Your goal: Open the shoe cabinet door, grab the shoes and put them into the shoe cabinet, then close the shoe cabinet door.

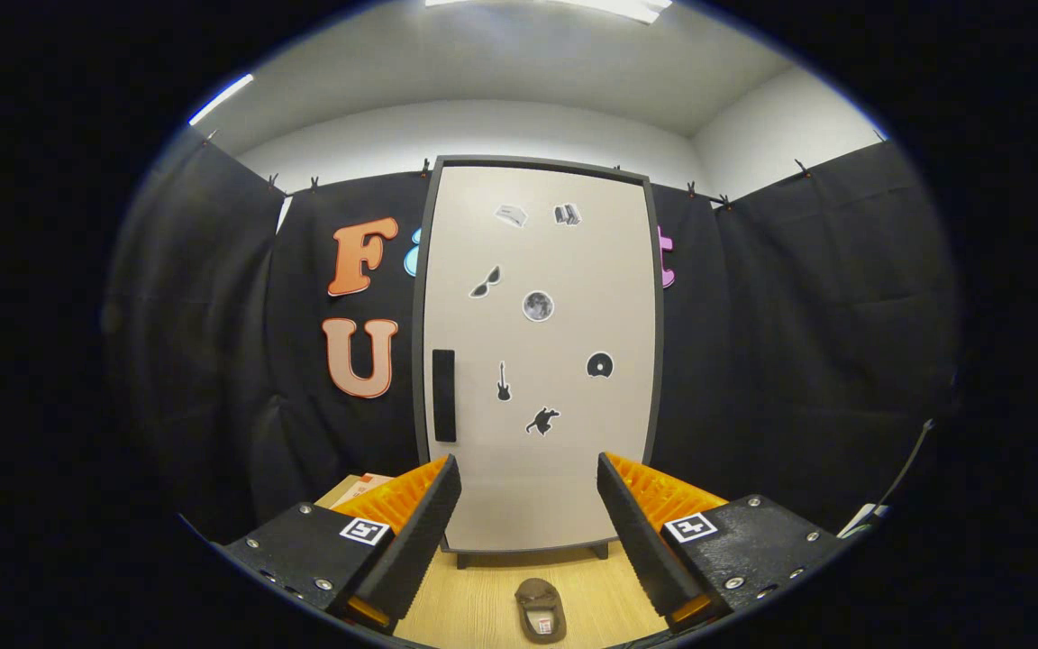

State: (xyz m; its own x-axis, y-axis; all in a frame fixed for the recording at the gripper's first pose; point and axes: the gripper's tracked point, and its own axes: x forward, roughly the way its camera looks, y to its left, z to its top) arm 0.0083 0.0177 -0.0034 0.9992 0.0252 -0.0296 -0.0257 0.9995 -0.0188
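Straight ahead of the claw (528,514) stands the shoe cabinet (539,361), its pale door (564,469) closed flat within a dark frame; the cabinet rests on short dark feet on a light wooden floor (483,604), its back against the black cloth wall (798,361) of the booth. On the door's left side, about halfway up, sits a dark upright handle (443,395); several small stickers (538,306) are scattered over the panel, among them a pair of sunglasses, a round grey disc, a guitar and a leaping figure. The claw is spread wide, its two fingers (420,532) well apart and holding nothing; the lower part of the door shows in the gap between them, and the handle lies beyond the left finger, slightly above its tip. Down on the floor, between the two fingers and nearer than the cabinet's foot, lies a single brown shoe (541,610), its opening facing up with a small label visible inside; it is clear of both fingers and apart from the cabinet's base. Behind the left finger, at the cabinet's lower left corner, a bit of a pale cardboard box (364,487) peeps out; what it holds cannot be told. Off beyond the right finger a thin cable (906,469) runs down along the cloth.
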